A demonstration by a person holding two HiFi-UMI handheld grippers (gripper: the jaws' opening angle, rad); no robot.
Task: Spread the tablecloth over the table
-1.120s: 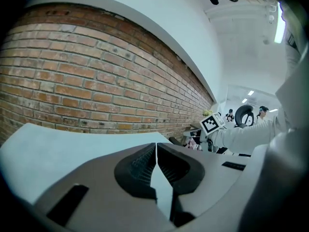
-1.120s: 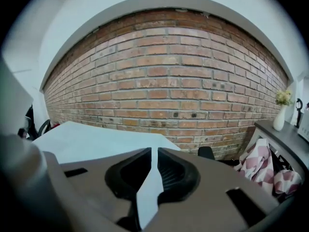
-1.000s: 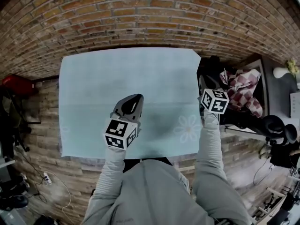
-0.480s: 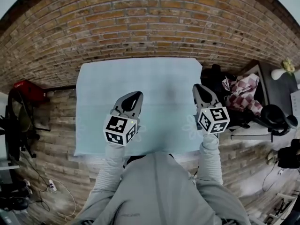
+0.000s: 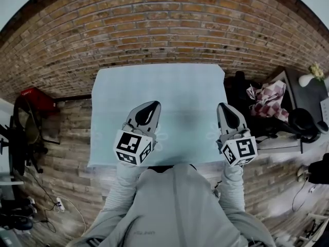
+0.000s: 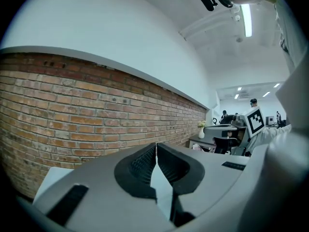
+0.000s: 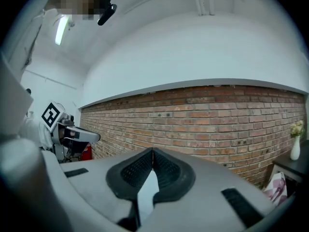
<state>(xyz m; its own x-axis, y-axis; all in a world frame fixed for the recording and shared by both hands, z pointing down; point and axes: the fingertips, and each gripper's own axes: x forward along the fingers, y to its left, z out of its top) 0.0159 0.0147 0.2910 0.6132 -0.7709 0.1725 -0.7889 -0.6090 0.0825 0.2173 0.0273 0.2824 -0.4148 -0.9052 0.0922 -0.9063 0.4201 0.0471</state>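
A pale blue tablecloth [image 5: 159,102] with faint flower prints lies flat over the table, against the brick wall. My left gripper [image 5: 152,106] hovers above the cloth's near middle, jaws shut with nothing in them. My right gripper [image 5: 226,110] hangs over the cloth's near right edge, also shut and empty. In the left gripper view the pads [image 6: 145,164] meet at a line and point at the wall. The right gripper view shows the same, with its fingertips [image 7: 152,152] closed. Each gripper view catches the other gripper's marker cube [image 6: 254,121] [image 7: 50,115].
A brick wall [image 5: 164,30] runs behind the table. A red-and-white checked cloth [image 5: 267,99] lies on dark furniture at the right, with a white vase [image 5: 307,79] beyond. At the left are a black chair [image 5: 20,133] and a red object [image 5: 32,93]. A power strip [image 5: 59,204] lies on the wooden floor.
Both grippers have risen above the cloth and stayed shut. The right one came off the cloth's right edge, swung forward and drew nearer me. The head view tilted up toward the wall.
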